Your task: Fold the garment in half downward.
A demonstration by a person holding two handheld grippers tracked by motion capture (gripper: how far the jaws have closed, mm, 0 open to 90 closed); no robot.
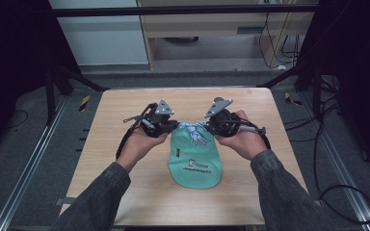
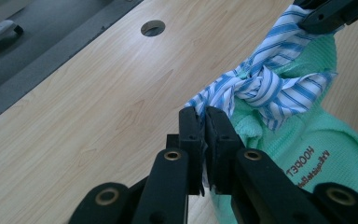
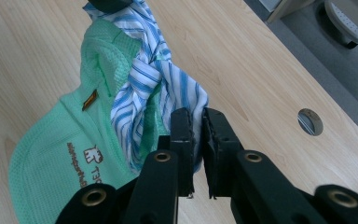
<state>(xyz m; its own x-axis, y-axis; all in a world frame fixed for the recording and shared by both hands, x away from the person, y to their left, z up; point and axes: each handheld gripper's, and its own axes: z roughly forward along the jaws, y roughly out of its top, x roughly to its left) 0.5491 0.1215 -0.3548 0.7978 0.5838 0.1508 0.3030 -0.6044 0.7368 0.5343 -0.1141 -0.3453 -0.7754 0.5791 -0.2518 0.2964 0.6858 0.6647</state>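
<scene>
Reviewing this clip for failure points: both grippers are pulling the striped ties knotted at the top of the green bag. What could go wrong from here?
1. The left gripper pinches only the tip of the striped tie; it might slip out under tension.
2. The right gripper holds a bunched end, so pulling may tighten the knot unevenly.
3. The green bag lies loose on the table; pulling could drag or lift it.

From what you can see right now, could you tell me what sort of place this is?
Probably a lab recording station: a bare wooden table inside a dark metal frame, with loose cables on the grey floor and a cabinet behind.
</scene>
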